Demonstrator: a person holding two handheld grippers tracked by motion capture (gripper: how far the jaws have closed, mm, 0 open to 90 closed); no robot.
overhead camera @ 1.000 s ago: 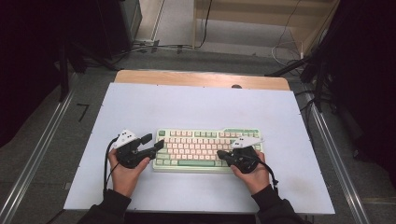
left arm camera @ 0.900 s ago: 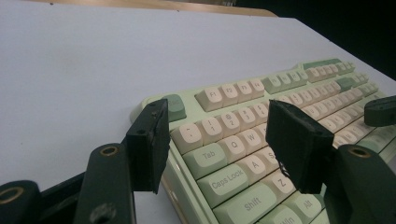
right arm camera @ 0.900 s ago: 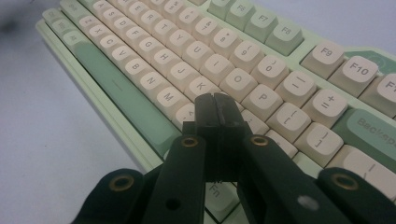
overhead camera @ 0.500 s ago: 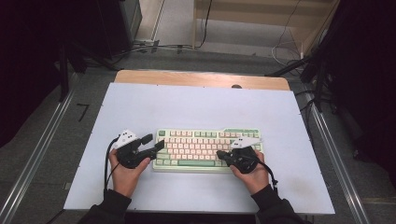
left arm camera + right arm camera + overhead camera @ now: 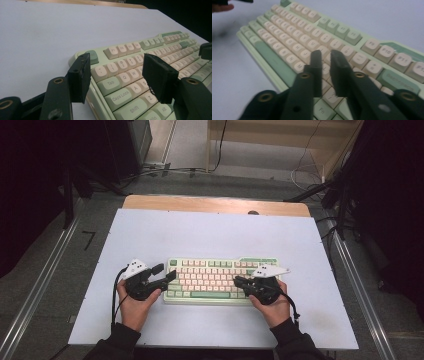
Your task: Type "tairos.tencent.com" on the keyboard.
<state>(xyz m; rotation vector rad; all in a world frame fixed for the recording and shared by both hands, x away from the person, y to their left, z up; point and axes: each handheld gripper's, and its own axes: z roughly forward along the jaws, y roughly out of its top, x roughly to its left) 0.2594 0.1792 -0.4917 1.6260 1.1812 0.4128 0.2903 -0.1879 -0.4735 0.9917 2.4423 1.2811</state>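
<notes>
One keyboard (image 5: 222, 280), pale green with cream and green keys, lies flat on the white table (image 5: 210, 235), toward your edge of it and about centred between the sides. Long axis runs left to right across the high view.

Your left gripper (image 5: 167, 274) sits at the keyboard's left end. Its jaws stand apart, released, nothing between the pads. In the left gripper view (image 5: 115, 75) one jaw hangs over the keyboard's left edge near the Esc corner, the other over the letter rows around A and Z; I can't tell whether either tip touches a key. Your left hand (image 5: 134, 301) grips the body from below, cable looping at its left.

Your right gripper (image 5: 240, 282) lies over the right part of the keyboard, jaws pointing left toward the middle keys. In the right gripper view (image 5: 325, 68), which is blurred, a narrow gap shows between the jaws and nothing is in it; they have just been opening from clenched. They hover over the cream letter keys just above the spacebar row; contact with the keys is not clear. Your right hand (image 5: 272, 302) holds it, grey plate on top.

Wooden strip (image 5: 215, 204) borders the table's far side.
</notes>
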